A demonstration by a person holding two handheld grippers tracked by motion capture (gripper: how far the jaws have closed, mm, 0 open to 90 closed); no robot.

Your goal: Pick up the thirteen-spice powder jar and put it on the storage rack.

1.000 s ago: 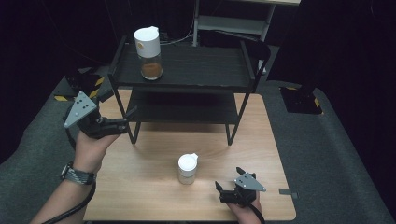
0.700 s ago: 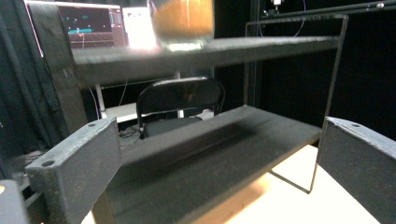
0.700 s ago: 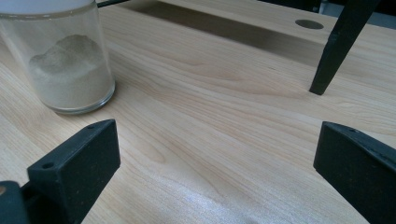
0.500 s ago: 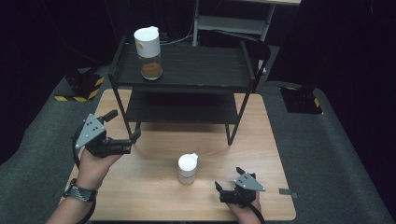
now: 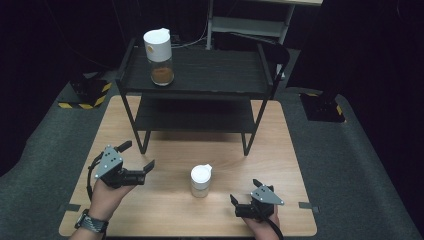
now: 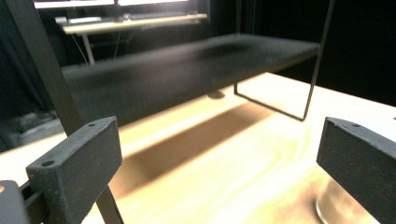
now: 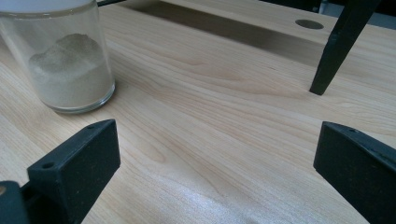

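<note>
A small glass jar (image 5: 200,180) with a white lid stands upright on the table (image 5: 280,150), in front of the black two-tier rack (image 5: 200,80) and roughly between the two grippers. It holds a pale powder, heaped unevenly to about half its height in the right gripper view (image 7: 70,70).

The left gripper (image 5: 136,161) hangs to the left of the jar, near it but clear of it, its fingers spread wide and turned toward it. In the left gripper view the jar's glass edge (image 6: 336,207) peeks out just beside the right-hand finger (image 6: 359,163), so the jar looks off-centre to that gripper. The right gripper (image 5: 245,197) sits low, right of the jar and a little nearer the person, fingers also wide apart and holding nothing.

A second, taller jar (image 5: 159,56) with brown contents stands on the rack's top shelf, well away from the small jar.

The risk I see is the approach. With the jar sitting toward one finger instead of in the gap, a straight push in would likely knock it sideways, and a narrow upright jar could tip or slide across the smooth wood. Closing on the lid alone might let the glass slip free. The rack's near leg (image 5: 246,145) also stands just behind the jar, so an overshoot could drive the jar or a finger into it.
</note>
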